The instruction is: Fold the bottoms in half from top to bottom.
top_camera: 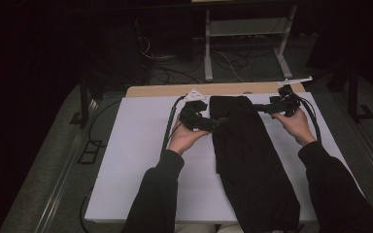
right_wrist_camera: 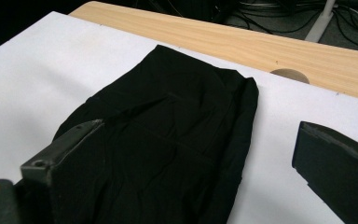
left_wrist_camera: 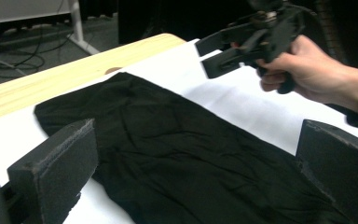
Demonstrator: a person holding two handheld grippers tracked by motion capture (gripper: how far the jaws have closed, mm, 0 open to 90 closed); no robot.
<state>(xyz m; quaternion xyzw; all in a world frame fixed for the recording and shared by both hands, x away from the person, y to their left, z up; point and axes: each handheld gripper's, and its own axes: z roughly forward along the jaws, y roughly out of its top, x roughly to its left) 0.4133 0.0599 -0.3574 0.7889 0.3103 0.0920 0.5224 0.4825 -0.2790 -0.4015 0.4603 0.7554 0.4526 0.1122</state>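
A black garment (top_camera: 245, 155) lies folded in a long strip down the middle of the white table cover (top_camera: 136, 145), its far end near the wooden edge. My left gripper (top_camera: 215, 124) is at the garment's left edge near the far end, jaws wide open over the cloth (left_wrist_camera: 182, 149) with nothing held. My right gripper (top_camera: 258, 109) is at the garment's right edge, also open and empty. In the left gripper view the right gripper (left_wrist_camera: 214, 53) hovers just above the cover with its jaws apart. In the right gripper view the cloth (right_wrist_camera: 168, 121) lies between the spread jaws.
A strip of bare wooden tabletop (top_camera: 175, 91) runs along the far side, with a round hole (right_wrist_camera: 289, 74) in it. Behind the table a white metal frame (top_camera: 208, 43) and loose cables (top_camera: 228, 60) are on the floor. White cover shows bare on both sides of the garment.
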